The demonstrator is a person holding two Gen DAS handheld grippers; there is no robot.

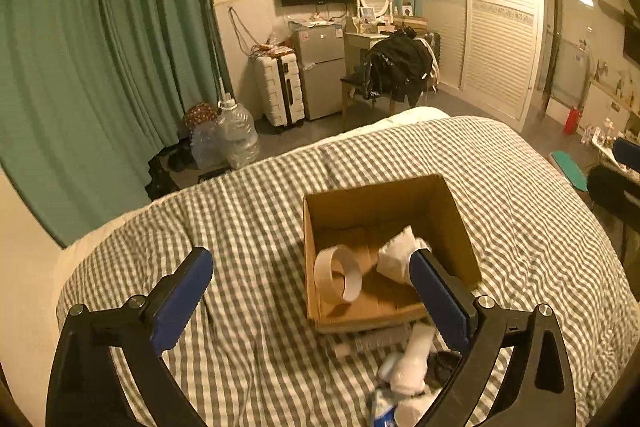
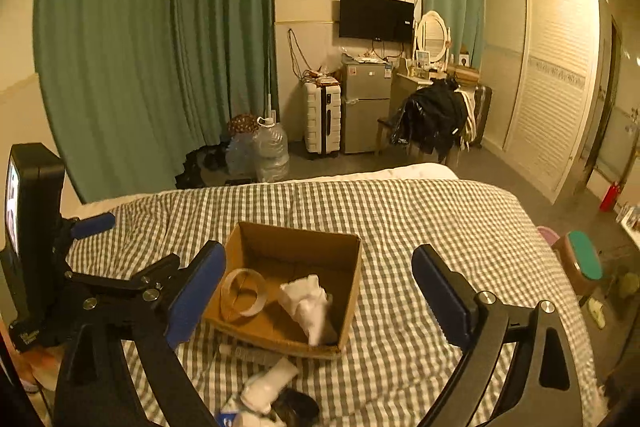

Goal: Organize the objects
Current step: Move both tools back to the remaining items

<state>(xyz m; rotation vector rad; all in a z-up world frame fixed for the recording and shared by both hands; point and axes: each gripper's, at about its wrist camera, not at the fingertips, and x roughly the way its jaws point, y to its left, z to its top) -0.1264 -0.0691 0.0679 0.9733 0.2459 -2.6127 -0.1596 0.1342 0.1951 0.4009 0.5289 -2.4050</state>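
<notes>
Looking maybe halfway done: the cardboard box [image 2: 292,287] on the bed [image 2: 440,227] already holds a tape roll [image 2: 243,293] and a crumpled white wad [image 2: 308,303]. Left over is a small pile [image 2: 266,393] near its front edge, a white tube plus darker bits I can't identify. Both the left tool [image 1: 310,301] and right tool [image 2: 318,297] hang wide apart, gripping nothing. Only the right view catches the left tool from outside; the left view shows the box's inside from higher up.

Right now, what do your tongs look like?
Both left tongs and right tongs look alike: black angular frames with silver round bolts, ending in flat blue fingers. The right view also shows a black upright block with a small lit screen on the left tongs.
</notes>
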